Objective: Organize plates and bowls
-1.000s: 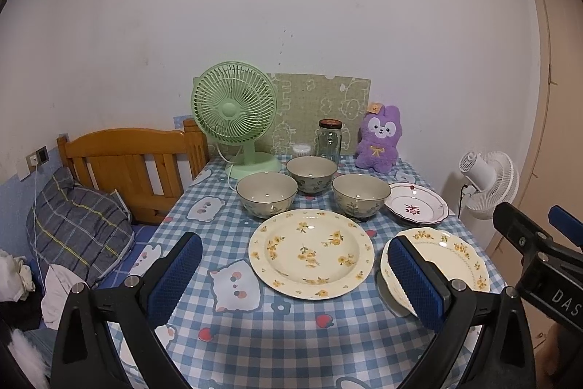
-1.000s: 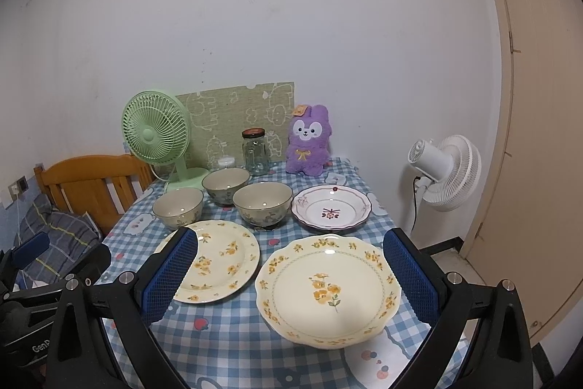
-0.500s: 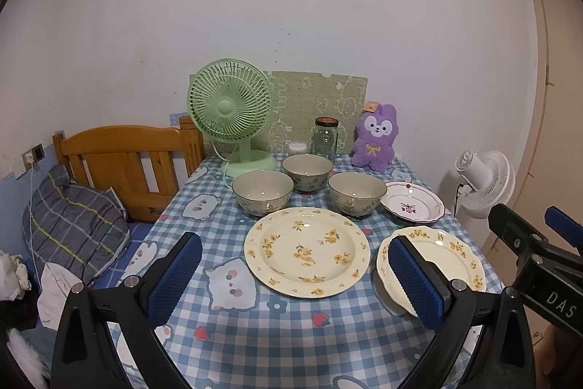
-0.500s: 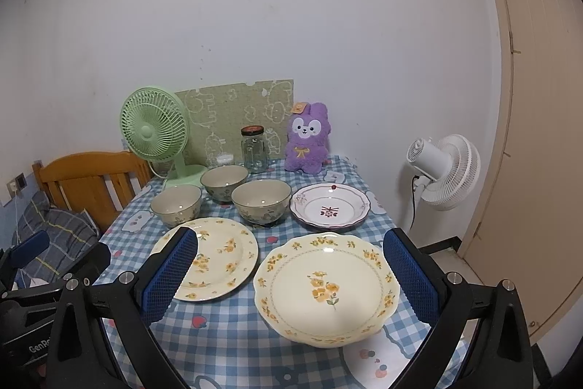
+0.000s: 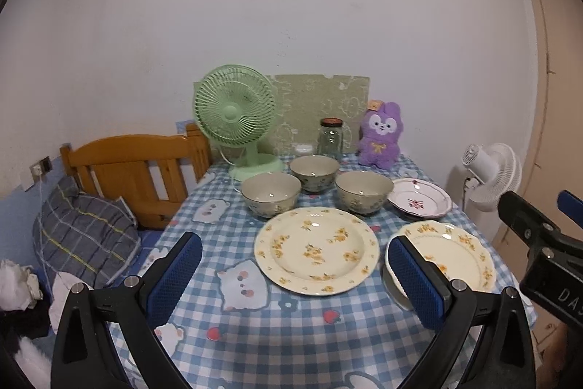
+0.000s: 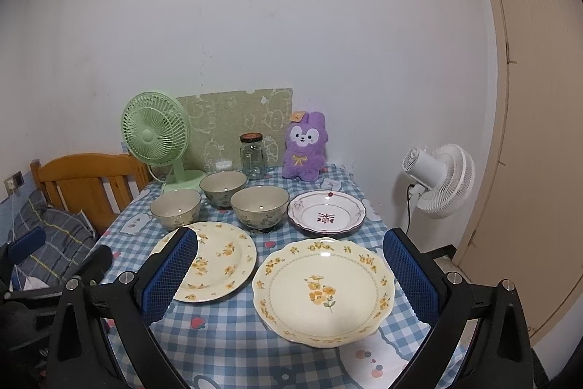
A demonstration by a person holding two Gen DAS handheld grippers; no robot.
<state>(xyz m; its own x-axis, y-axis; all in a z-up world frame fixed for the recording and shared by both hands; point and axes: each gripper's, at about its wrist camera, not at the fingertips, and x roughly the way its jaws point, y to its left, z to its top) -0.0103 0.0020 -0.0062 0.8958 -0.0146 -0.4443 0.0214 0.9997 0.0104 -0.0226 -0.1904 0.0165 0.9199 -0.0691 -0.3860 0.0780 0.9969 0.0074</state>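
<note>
On the blue checked tablecloth lie a round yellow-flowered plate (image 5: 315, 250) (image 6: 215, 259), a scalloped yellow-flowered plate (image 5: 457, 254) (image 6: 322, 290) and a white plate with a red motif (image 5: 419, 202) (image 6: 326, 212). Behind them stand three beige bowls: left (image 5: 270, 194) (image 6: 175, 208), middle (image 5: 314, 172) (image 6: 223, 186), right (image 5: 363, 192) (image 6: 259, 206). My left gripper (image 5: 295, 279) hovers open above the near table edge, before the round plate. Over the scalloped plate my right gripper (image 6: 291, 276) hangs open. Neither holds anything.
At the back stand a green desk fan (image 5: 237, 119), a glass jar (image 5: 330, 137), a purple plush (image 5: 380, 135) and a green board (image 5: 320, 104). A wooden chair (image 5: 135, 170) is left of the table, a white floor fan (image 6: 439, 181) and a door (image 6: 535, 97) right.
Both grippers have drawn back and risen slightly, so the table looks a little smaller and lower. The dishes have not moved, and both grippers stay open.
</note>
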